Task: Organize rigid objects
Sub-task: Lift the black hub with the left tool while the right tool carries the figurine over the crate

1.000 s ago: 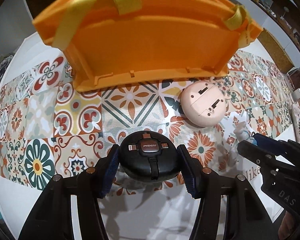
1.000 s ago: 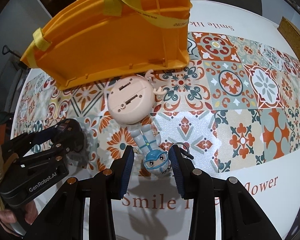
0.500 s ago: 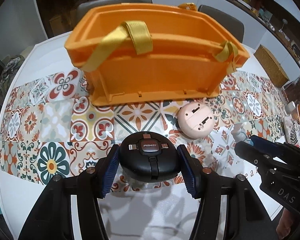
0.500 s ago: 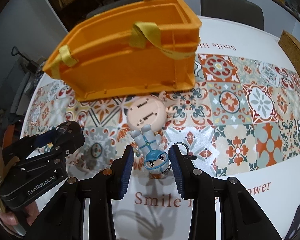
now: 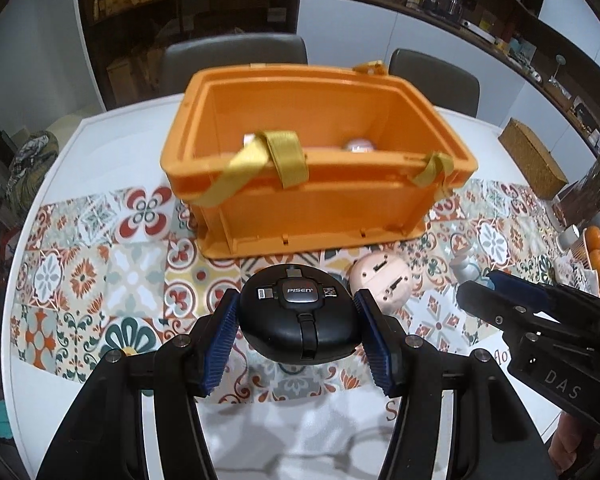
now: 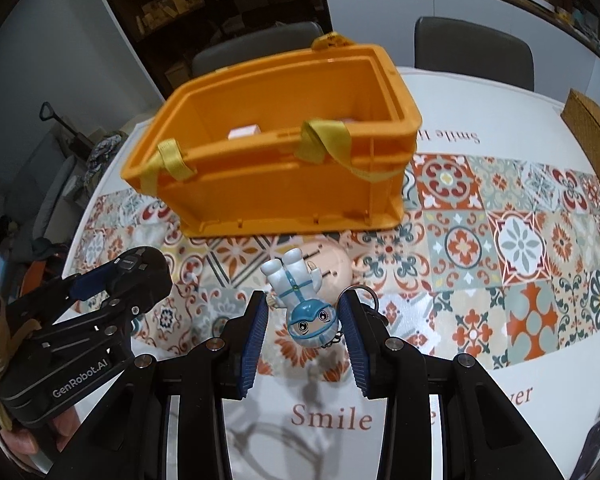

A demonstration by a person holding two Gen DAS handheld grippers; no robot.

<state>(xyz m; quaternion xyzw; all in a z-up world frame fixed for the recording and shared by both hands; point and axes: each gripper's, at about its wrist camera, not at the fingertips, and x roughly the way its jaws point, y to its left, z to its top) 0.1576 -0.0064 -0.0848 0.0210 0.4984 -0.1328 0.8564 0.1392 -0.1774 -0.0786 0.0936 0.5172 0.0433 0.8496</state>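
- Your left gripper (image 5: 300,322) is clamped on a black oval charger puck (image 5: 300,320); both blue pads press its sides. The puck is off the bench (image 5: 80,152), label side up, "PISEN" readable.
- Your right gripper (image 6: 305,322) is closed on a small astronaut figurine (image 6: 304,304), pinched at the head, legs pointing away from you toward the crate. A key ring (image 6: 362,294) hangs off it beside the right-hand finger.
- The orange crate (image 5: 320,204) sits on the patterned tile runner (image 5: 80,276), upright and open at the top, ahead of both grippers. Yellow webbing straps (image 5: 284,154) drape over its near rim.
- Inside the crate you can make out a pale boxy item (image 6: 242,132) and a pinkish rounded item (image 5: 358,145); what they are, you cannot tell.
- A round peach-coloured gadget (image 5: 380,284) lies on the runner just in front of the crate, between the two grippers, underside up with slots showing. In the right wrist view the figurine partly covers it.
- In the left wrist view your right gripper comes in from the right edge; in the right wrist view your left gripper comes in from the left edge, a hand (image 6: 28,438) wrapped around its handle.
- A woven box (image 5: 534,160) and oranges (image 5: 598,256) sit at the far right of the bench, well apart from the crate.
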